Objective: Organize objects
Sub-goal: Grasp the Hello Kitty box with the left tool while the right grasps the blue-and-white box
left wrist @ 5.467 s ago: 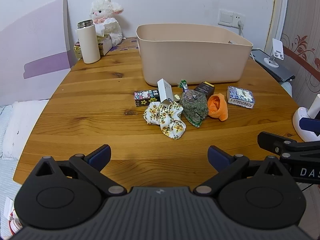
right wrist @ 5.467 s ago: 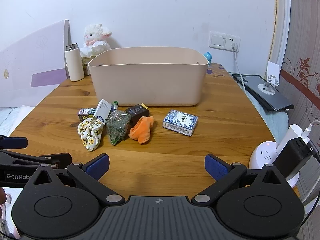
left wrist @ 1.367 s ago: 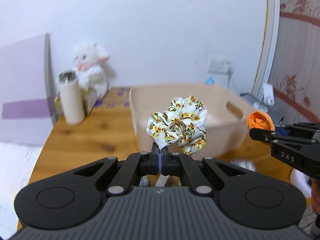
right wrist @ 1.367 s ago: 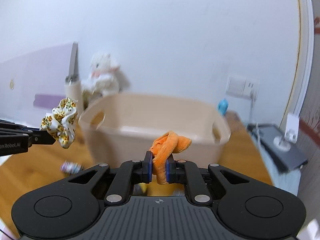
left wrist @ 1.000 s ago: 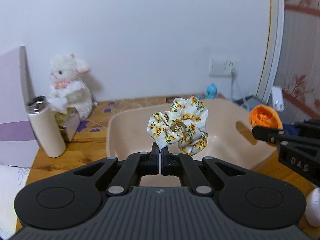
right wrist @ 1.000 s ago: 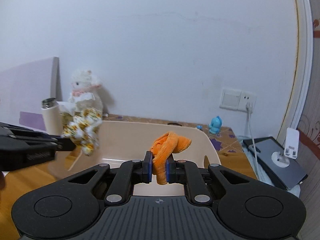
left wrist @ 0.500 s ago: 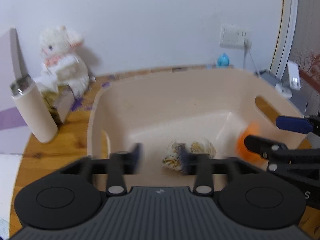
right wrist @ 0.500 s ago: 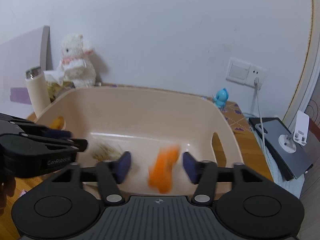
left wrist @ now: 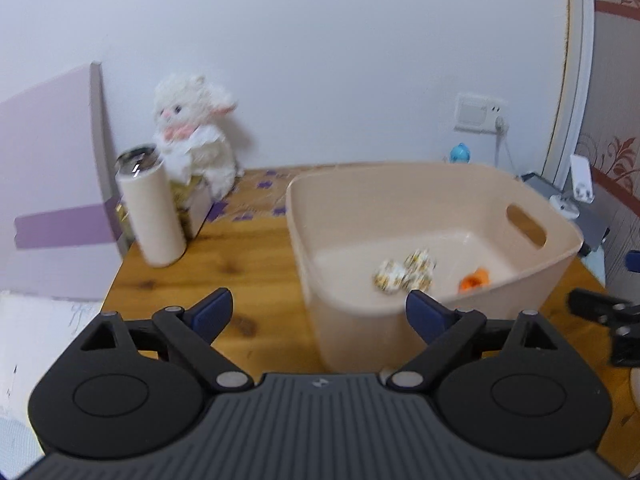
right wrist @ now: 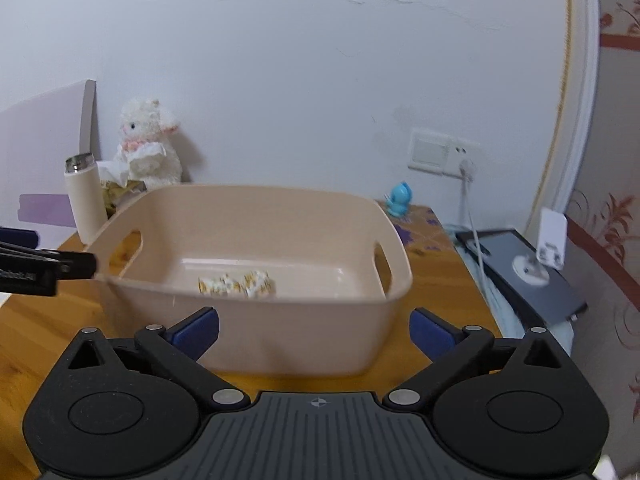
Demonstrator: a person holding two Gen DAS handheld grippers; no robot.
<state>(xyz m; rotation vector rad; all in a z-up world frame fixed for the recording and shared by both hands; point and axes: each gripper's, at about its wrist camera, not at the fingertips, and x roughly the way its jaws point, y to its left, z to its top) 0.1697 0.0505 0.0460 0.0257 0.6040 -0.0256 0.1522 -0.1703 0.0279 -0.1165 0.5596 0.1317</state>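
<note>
White wall, wooden surface [left wrist: 248, 240]. Beige bin [left wrist: 436, 312] on surface, landmark. Inside bin, on floor: floral scrunchie [left wrist: 404, 274], blurred; orange cloth [left wrist: 474, 280] just beside scrunchie, toward handled wall. Cream tumbler [left wrist: 150, 210] and white plush lamb [left wrist: 192, 132] beyond bin's far-left corner. Blue figurine [right wrist: 400, 198] behind bin, near wall socket [right wrist: 442, 152]. Left gripper [left wrist: 318, 312] at bin's near corner, jaws spread wide, holding nothing. Right gripper [right wrist: 314, 330] before bin's near wall, jaws likewise wide, empty.
</note>
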